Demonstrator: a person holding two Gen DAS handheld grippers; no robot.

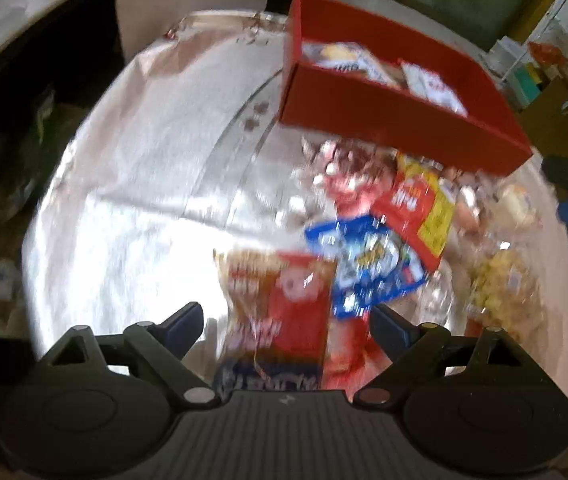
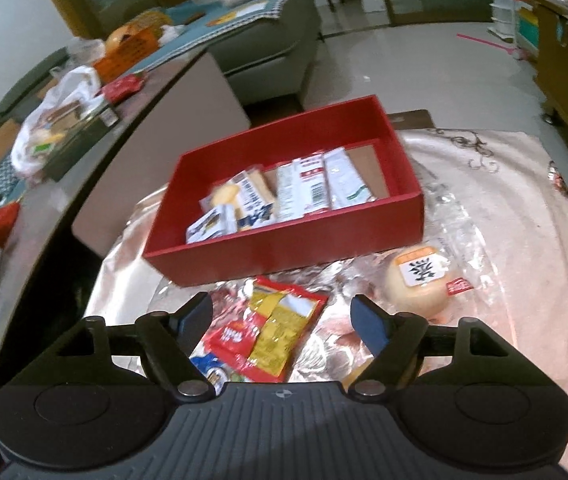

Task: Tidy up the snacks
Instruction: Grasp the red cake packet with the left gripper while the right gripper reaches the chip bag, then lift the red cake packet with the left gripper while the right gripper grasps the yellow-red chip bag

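Observation:
A red open box (image 2: pixel 284 254) stands on the shiny tablecloth (image 2: pixel 504 240) with several white and yellow packets (image 2: pixel 284 196) inside. In front of it lie loose snacks: a red-and-yellow packet (image 2: pixel 272 332), a wrapped round bun (image 2: pixel 420 276) and a blue packet (image 2: pixel 210 366). My right gripper (image 2: pixel 282 318) hangs open above the red-and-yellow packet, pads clear of it. In the blurred left wrist view, my left gripper (image 1: pixel 288 322) is open over a red-brown packet (image 1: pixel 284 304). Beyond it lie the blue packet (image 1: pixel 368 268), the red-and-yellow packet (image 1: pixel 416 208) and the red box (image 1: pixel 404 120).
A clear bag of yellow snacks (image 1: pixel 500 284) lies at the right of the pile. Left of the round table runs a long counter (image 2: pixel 44 200) with a white plastic bag (image 2: pixel 60 108) and boxes. A sofa (image 2: pixel 272 40) stands behind; bare cloth (image 1: pixel 144 200) spreads to the left.

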